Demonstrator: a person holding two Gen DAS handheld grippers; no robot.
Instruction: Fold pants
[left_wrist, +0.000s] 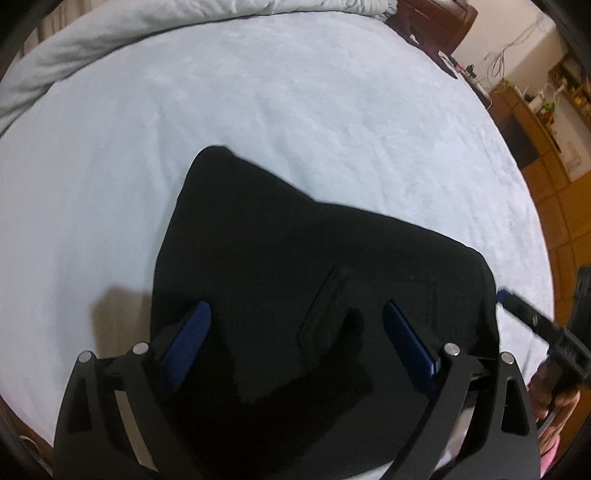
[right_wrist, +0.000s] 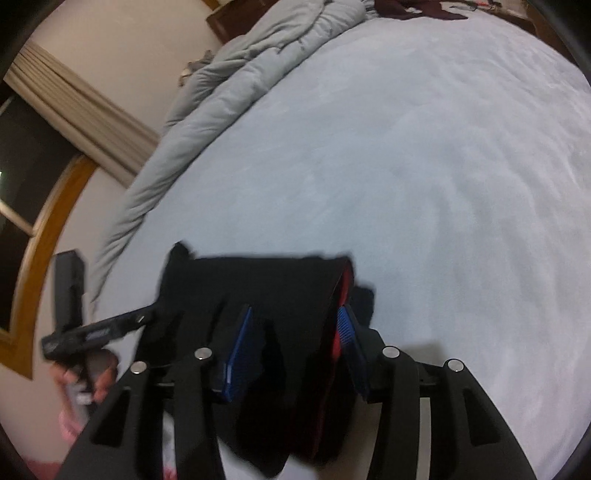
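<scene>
Right wrist: right tool (right_wrist: 293, 345) half-open astride pants (right_wrist: 258, 280).

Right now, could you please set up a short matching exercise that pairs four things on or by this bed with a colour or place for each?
Things:
1. pants
2. bed sheet
3. comforter
4. claw pads

Descriptions:
A. grey, bunched along the far edge of the bed
B. blue
C. black, lying on the near part of the bed
D. pale, spread flat across the bed

Pairs: 1-C, 2-D, 3-A, 4-B
</scene>
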